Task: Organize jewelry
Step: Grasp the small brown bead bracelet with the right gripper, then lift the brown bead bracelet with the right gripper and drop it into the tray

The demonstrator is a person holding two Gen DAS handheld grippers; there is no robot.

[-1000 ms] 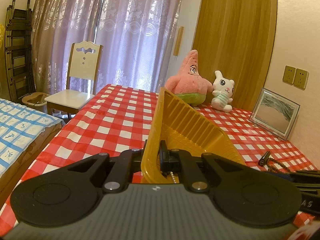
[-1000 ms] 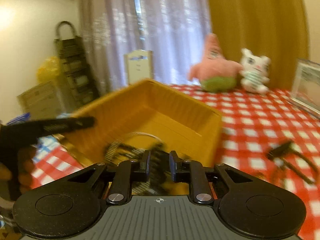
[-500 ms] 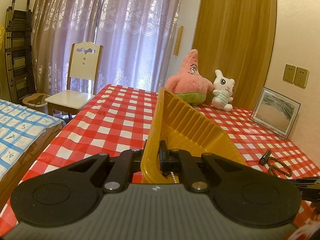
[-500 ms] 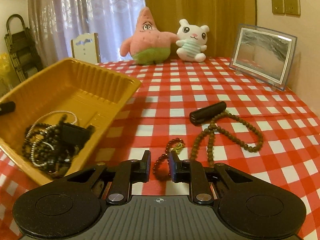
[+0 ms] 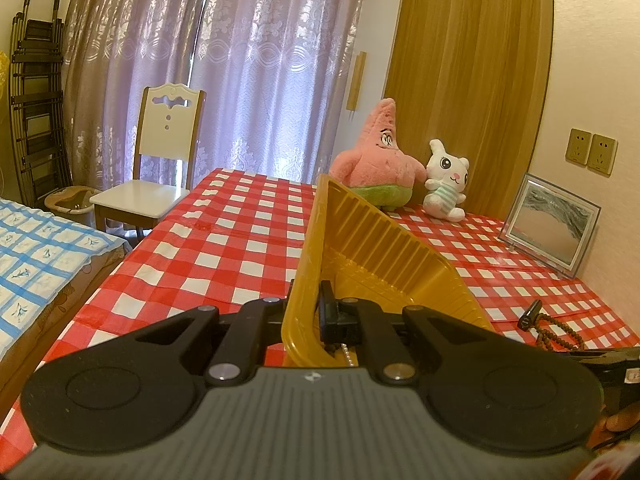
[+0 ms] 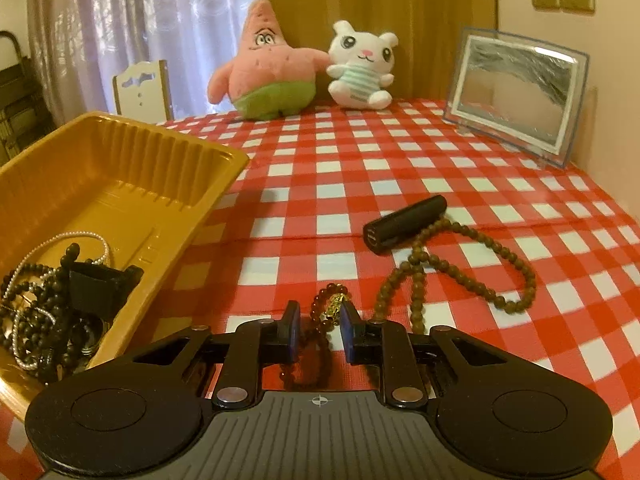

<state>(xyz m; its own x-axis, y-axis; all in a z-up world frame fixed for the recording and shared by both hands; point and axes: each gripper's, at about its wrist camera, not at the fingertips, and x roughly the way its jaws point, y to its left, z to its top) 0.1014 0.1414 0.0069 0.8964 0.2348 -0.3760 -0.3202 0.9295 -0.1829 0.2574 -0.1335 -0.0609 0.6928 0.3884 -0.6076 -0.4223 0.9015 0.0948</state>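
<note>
My left gripper (image 5: 308,312) is shut on the near rim of the yellow plastic tray (image 5: 372,248), which tilts up. In the right wrist view the tray (image 6: 132,168) holds a tangle of dark bead strings and a pearl strand (image 6: 44,300). My right gripper (image 6: 319,320) is open, low over the table, its fingers either side of a dark red bead bracelet (image 6: 320,320) with a gold charm. A brown bead necklace (image 6: 460,276) and a black cylinder (image 6: 404,224) lie to the right.
The table wears a red and white checked cloth (image 6: 360,168). A pink star plush (image 6: 268,68), a white bunny plush (image 6: 362,66) and a framed picture (image 6: 516,96) stand at the back. A white chair (image 5: 156,172) and a bed (image 5: 36,248) are to the left.
My right gripper swung from over the tray to the table, dropped over the red bracelet and opened wider around it. My left gripper kept its hold on the tray rim.
</note>
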